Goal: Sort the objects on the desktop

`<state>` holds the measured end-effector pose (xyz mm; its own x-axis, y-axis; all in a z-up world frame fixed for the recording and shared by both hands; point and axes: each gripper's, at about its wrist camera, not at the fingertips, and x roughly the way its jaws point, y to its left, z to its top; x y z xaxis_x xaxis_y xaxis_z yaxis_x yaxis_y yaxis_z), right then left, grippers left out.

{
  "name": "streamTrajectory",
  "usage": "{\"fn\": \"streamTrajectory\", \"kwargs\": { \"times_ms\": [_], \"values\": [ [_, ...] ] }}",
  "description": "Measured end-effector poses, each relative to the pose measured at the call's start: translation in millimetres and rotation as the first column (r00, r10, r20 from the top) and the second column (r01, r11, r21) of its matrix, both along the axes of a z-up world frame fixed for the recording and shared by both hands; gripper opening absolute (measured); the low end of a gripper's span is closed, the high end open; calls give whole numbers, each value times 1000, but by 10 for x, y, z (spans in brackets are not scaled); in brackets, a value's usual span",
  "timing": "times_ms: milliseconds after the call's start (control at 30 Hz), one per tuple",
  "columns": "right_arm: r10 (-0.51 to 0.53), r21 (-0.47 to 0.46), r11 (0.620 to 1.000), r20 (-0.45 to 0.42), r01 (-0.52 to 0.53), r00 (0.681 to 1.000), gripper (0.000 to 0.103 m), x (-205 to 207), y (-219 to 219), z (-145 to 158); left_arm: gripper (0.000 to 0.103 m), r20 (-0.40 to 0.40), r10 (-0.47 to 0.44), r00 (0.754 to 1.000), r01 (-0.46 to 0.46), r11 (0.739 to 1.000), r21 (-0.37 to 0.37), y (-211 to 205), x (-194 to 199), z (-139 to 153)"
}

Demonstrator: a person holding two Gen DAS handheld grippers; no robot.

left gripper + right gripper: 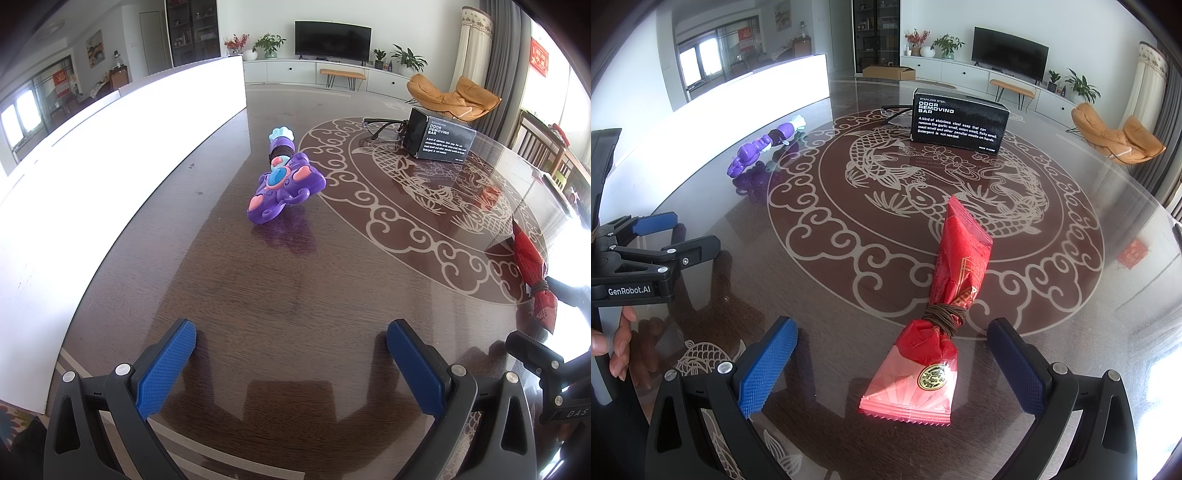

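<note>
We see a purple toy (282, 184) with pink and blue spots lying flat beside the white box (122, 166), a black carton (960, 122) lettered "Odor Removing Bar" standing farther back, glasses (382, 127) just behind it, a string-tied red packet (942, 314) lying nearest.

We hold our left claw (291, 341) and right claw (892, 341) spread wide, seemingly just above the surface (295, 288).

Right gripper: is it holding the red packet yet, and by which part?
Nothing is held. The right gripper is open, its pads either side of the red packet near the twine tie, not touching. The left gripper is open and empty too.
</note>
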<state>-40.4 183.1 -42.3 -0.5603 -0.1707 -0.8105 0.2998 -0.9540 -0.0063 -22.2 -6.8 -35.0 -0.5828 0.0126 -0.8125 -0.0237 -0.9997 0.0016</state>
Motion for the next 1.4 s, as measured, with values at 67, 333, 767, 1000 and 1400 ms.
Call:
{"fn": "streamTrajectory", "kwargs": {
  "times_ms": [67, 333, 767, 1000, 1400],
  "values": [
    [0, 0, 1000, 0, 0, 1000, 103, 0, 0, 0, 103, 14, -10, 1000, 10, 1000, 2, 4, -12, 20],
    [0, 0, 1000, 0, 0, 1000, 103, -1, -2, -1, 103, 22, 9, 1000, -12, 993, 120, -150, 21, 118],
    [1, -2, 1000, 1, -1, 1000, 103, -2, -8, -3, 103, -12, 42, 999, -38, 977, 210, -220, 39, 184],
    [1, -2, 1000, 1, -1, 1000, 103, -3, -4, -3, 103, -25, 38, 999, -32, 978, 207, -219, 43, 204],
    [1, -2, 1000, 1, -1, 1000, 103, -3, -4, -3, 103, -25, 38, 999, -32, 977, 211, -212, 41, 204]
  ]
}}
